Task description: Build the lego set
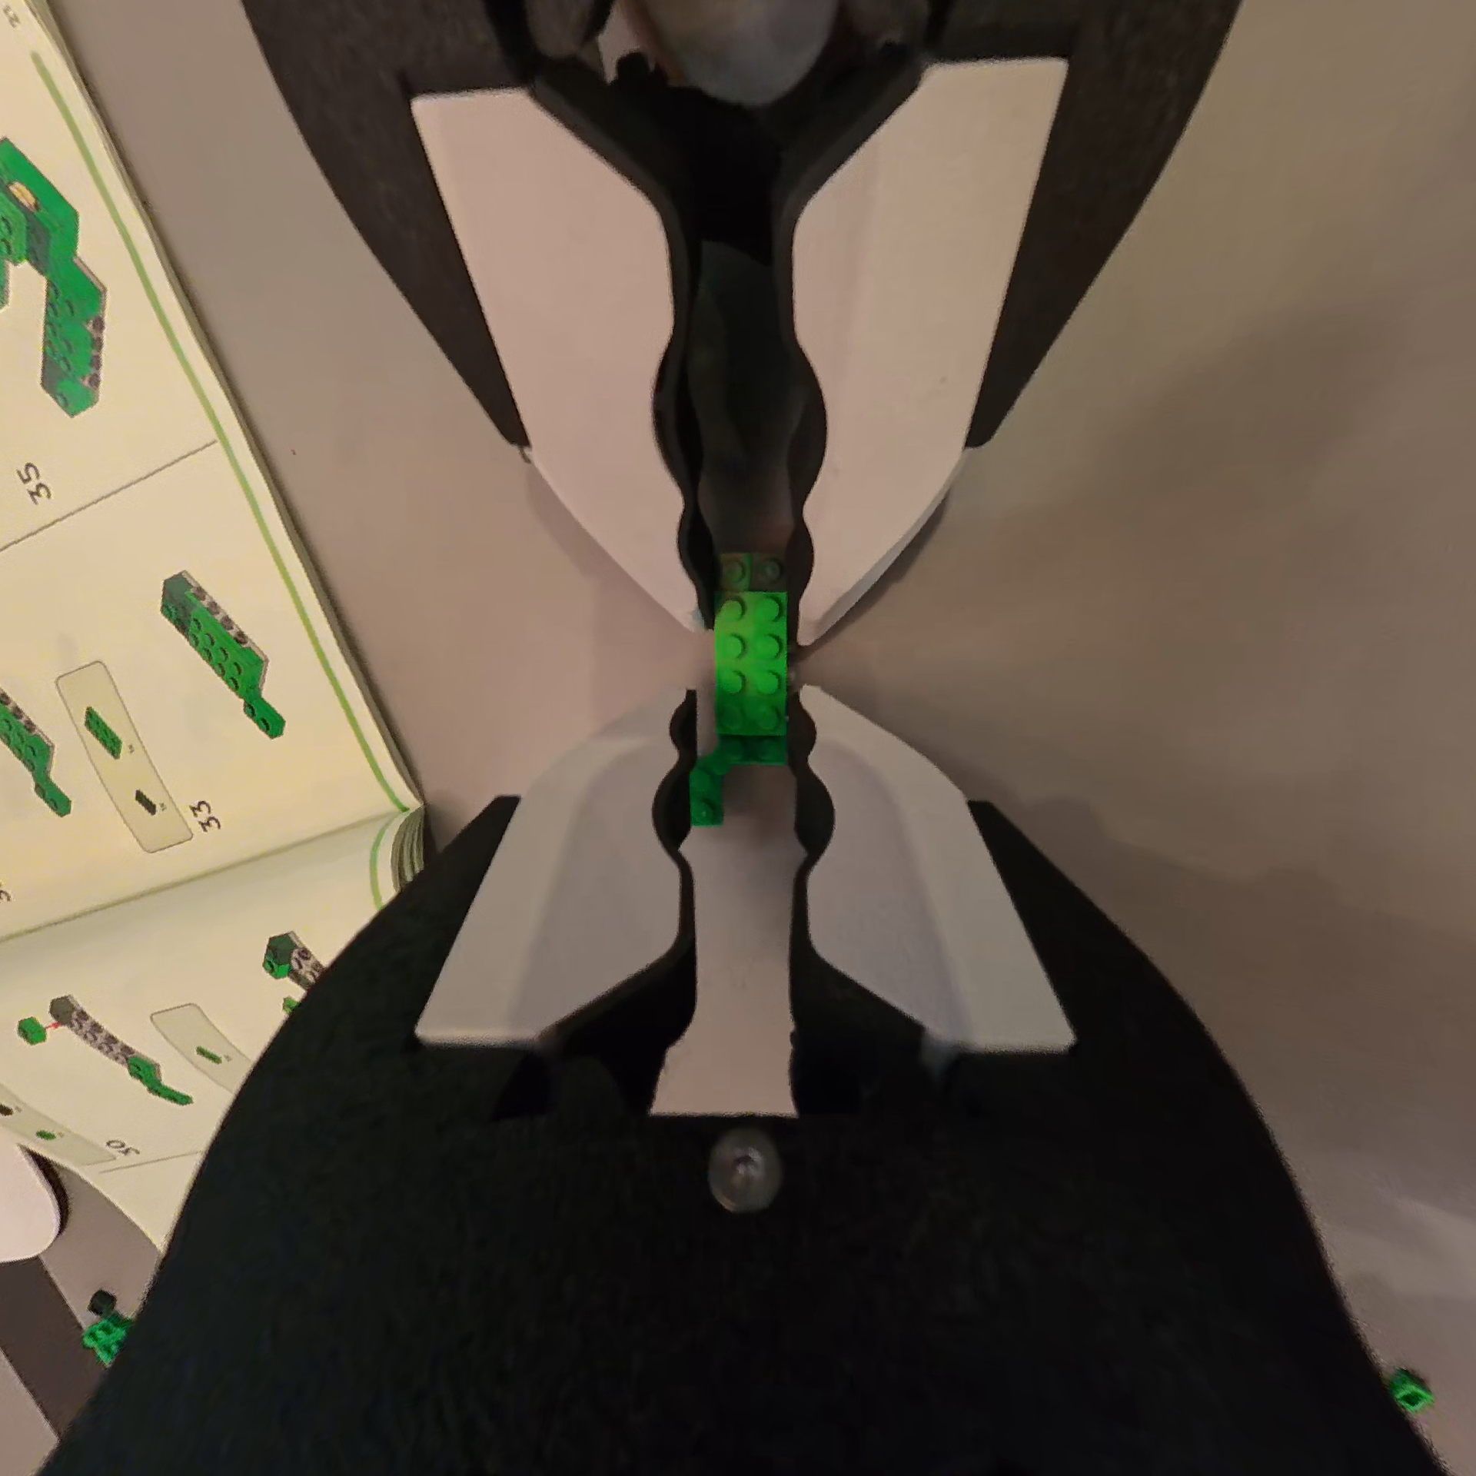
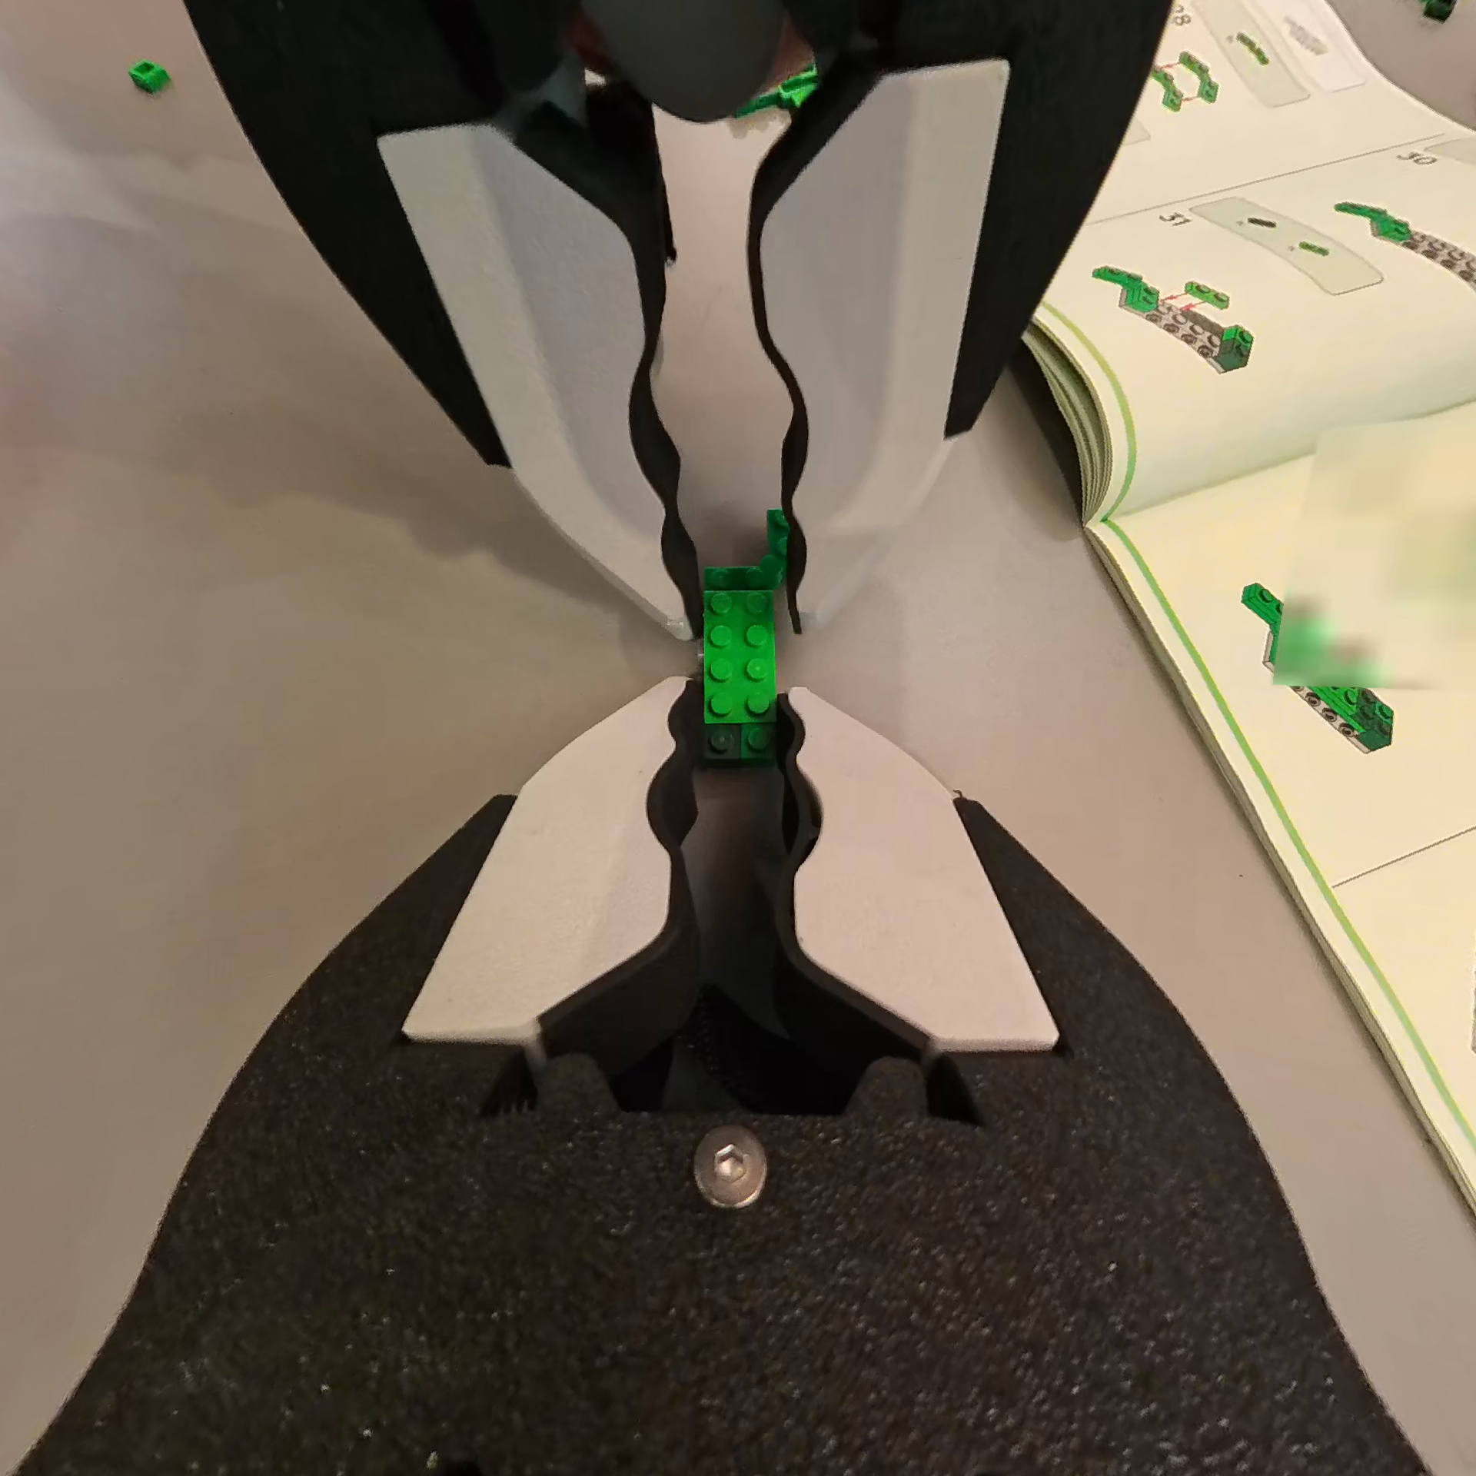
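A small green Lego assembly (image 1: 751, 663) has a bright green 2x4 plate on top and darker green pieces at both ends. It is held just above the grey table between my two grippers, which face each other tip to tip. My left gripper (image 1: 747, 719) is shut on the end with a stepped green piece (image 1: 707, 787). My right gripper (image 2: 739, 703) is shut on the other end, with its dark green bricks (image 2: 739, 743). In the right wrist view the assembly (image 2: 739, 655) runs from my fingertips into the left gripper (image 2: 739, 627) opposite.
An open instruction booklet (image 1: 120, 639) lies left of the left gripper, and shows at the right in the right wrist view (image 2: 1278, 559). Loose green pieces lie on the grey table (image 1: 104, 1334), (image 1: 1410, 1394), (image 2: 148, 76), (image 2: 787, 92). My two grippers' fingertips are within a few centimetres of each other.
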